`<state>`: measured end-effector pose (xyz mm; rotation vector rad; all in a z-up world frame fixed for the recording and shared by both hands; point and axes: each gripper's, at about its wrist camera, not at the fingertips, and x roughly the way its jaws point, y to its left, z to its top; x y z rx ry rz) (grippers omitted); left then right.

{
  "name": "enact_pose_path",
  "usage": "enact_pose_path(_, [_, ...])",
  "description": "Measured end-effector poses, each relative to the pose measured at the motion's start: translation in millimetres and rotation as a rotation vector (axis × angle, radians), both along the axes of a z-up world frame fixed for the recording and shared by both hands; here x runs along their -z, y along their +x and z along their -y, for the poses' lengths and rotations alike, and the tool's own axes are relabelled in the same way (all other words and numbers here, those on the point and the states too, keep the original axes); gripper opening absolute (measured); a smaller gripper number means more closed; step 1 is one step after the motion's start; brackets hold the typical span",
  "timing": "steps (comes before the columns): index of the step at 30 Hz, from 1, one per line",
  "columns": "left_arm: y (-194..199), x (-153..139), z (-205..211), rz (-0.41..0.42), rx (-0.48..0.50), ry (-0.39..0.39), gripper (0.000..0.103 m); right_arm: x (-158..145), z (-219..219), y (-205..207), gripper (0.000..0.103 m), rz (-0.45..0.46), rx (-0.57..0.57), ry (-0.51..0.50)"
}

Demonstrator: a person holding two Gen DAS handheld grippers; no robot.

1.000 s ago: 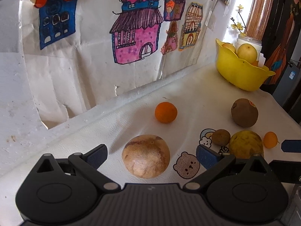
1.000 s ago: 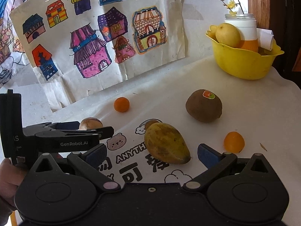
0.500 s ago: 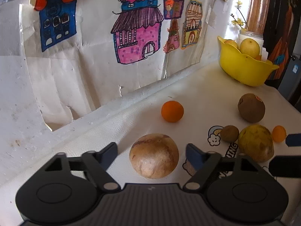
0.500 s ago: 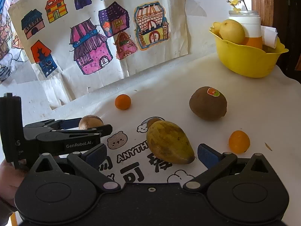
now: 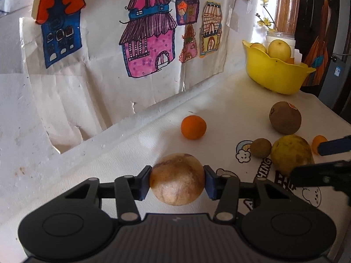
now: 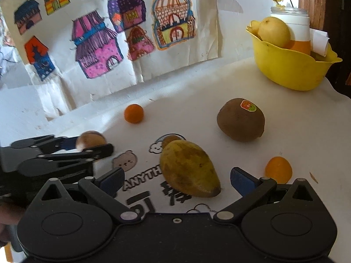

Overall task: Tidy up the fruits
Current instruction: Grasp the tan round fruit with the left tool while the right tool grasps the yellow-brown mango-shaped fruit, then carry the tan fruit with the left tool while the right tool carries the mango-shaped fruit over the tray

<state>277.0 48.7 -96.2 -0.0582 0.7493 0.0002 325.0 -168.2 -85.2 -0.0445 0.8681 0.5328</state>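
A creased white paper wall covering (image 6: pixel 179 70) carries bright hand-drawn house pictures (image 5: pixel 149 41). Below lies a white cartoon-printed tablecloth (image 6: pixel 285 118). Daylight enters at upper right, perhaps through a window.

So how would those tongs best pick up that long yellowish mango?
Probably across the mango's narrow middle, coming from the near side where the open right tongs already straddle it. It lies lengthwise, pointing towards them, so its long flanks face the two fingers.

Small kiwi (image 6: pixel 170 139) half hidden behind mango (image 6: pixel 188 168).
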Motion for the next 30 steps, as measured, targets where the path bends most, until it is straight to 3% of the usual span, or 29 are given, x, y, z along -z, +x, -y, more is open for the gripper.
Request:
enact_pose_path(9, [-2.3,0.2,-0.7,-0.002,0.005,0.000,0.054,16.5,-11.1,22.3,0.092,-0.027,-0.082,-0.089])
enact_pose_path(17, [-1.7,0.8,1.9,-0.003,0.003,0.012,0.054,18.0,-12.1,28.0,0.081,-0.029,-0.087,-0.077])
enact_pose_path(21, [-1.0,0.9,1.9,-0.005,0.002,0.011,0.054,16.1,-12.9,26.9,0.061,-0.019,-0.089,-0.074])
enact_pose_path(30, [-2.6,1.4,2.2,-0.008,0.006,0.006,0.054,14.9,-11.4,13.5,0.060,-0.026,-0.099,-0.082])
